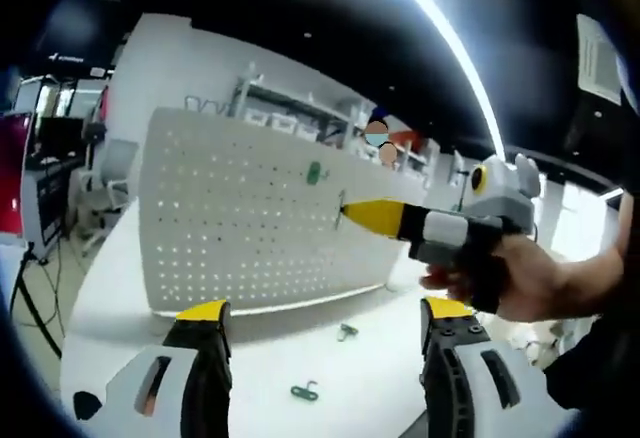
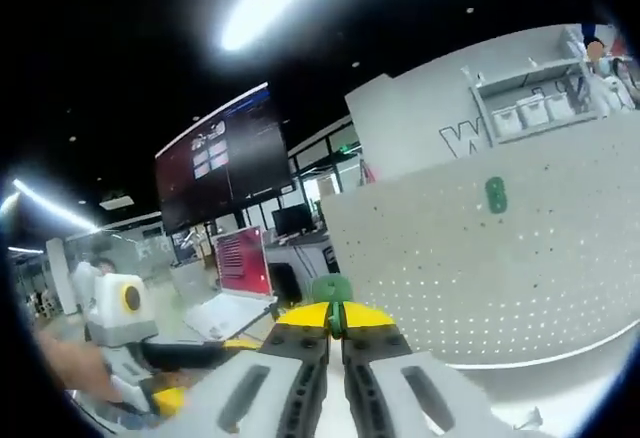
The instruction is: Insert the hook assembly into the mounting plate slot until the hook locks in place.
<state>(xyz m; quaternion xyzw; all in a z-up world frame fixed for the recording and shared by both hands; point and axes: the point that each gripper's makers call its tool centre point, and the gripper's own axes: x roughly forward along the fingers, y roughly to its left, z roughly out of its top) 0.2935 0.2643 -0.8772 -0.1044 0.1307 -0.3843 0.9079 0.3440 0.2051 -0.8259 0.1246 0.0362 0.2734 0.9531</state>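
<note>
- Left gripper view: left hand-held gripper spread wide, holding nothing, above the white bench. Two loose hooks lying on it. Right hand-held gripper at the upright pegboard, tips almost touching it, below a green hook already mounted.
- Right gripper view: jaws pressed together, pinching a green hook assembly. Insertion in hand, apparently; next, tip into a hole, then push to lock. Workshop with monitors behind.

Both grippers are grey-white bodied with black jaws tipped in yellow: the left gripper, and the right gripper. A dark sleeve covers the person's forearm beside the pegboard.
</note>
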